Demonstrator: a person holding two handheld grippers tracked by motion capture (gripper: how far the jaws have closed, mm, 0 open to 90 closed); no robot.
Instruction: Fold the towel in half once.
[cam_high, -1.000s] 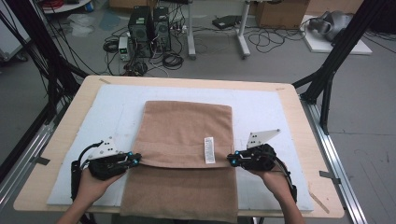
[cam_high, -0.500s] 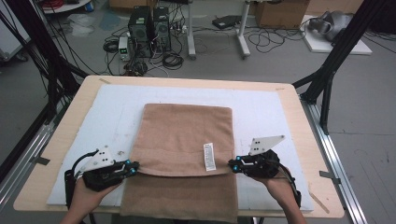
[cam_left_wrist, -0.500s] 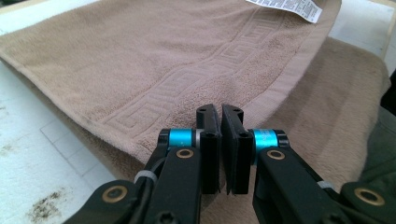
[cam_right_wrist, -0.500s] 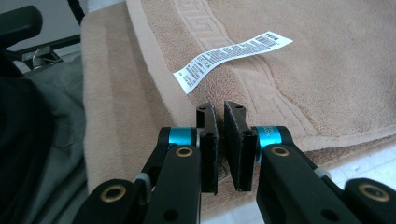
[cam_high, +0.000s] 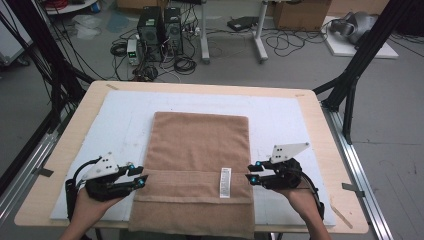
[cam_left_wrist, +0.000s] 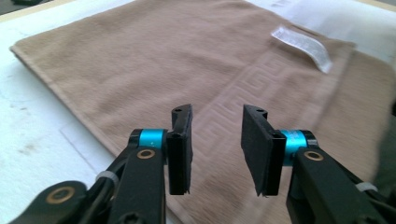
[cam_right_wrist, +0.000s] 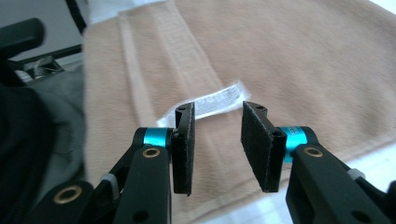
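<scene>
A brown towel (cam_high: 200, 145) lies flat on the white mat (cam_high: 125, 120), its near end hanging over the table's front edge. A white label (cam_high: 226, 182) lies on its near band. My left gripper (cam_high: 142, 179) sits at the towel's left edge and my right gripper (cam_high: 250, 172) at its right edge, level with that band. Both sets of jaws have just been opening and stand apart with nothing pinched. In the left gripper view the left gripper (cam_left_wrist: 215, 149) hovers over the towel (cam_left_wrist: 140, 60). The right gripper (cam_right_wrist: 217, 147) points across the towel (cam_right_wrist: 303, 60) toward the label (cam_right_wrist: 219, 100).
The mat covers a wooden table (cam_high: 320, 120) with black frame posts (cam_high: 360, 65) at its far corners. Computer towers (cam_high: 160, 25) and cables stand on the floor beyond. Bare mat lies on both sides of the towel.
Both grippers were shut on the towel's side edges and drew slightly nearer the front. Now their jaws stand apart and the towel lies released.
</scene>
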